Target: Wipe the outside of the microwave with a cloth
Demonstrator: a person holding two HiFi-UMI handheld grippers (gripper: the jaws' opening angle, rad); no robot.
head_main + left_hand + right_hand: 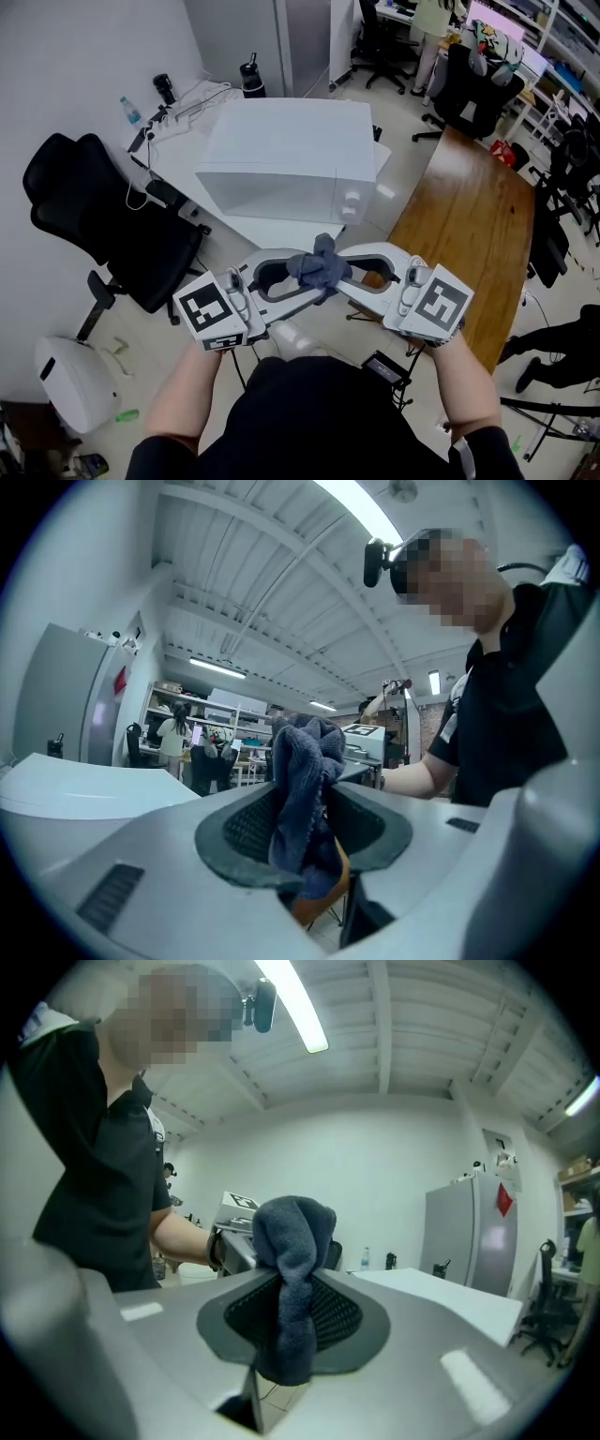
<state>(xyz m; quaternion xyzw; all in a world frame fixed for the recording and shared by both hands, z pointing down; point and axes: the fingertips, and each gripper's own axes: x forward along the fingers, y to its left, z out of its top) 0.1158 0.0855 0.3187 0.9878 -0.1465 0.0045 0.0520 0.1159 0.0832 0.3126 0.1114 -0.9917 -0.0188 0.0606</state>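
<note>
Between two hand-held grippers [307,284] [343,277], one cloth [319,265].

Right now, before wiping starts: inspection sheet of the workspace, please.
Surface: white table bears the microwave; wooden table beside it.
Job's things: microwave door shut; grey cloth held in the air in front of it, not touching it.
Clutter: water bottle at the white table's left edge; dark flask behind the microwave.
Grippers: right gripper shut on cloth; left gripper open, cloth between its jaws.
Cables: white cables on the white table.
Surroundings: black office chair at left.
</note>
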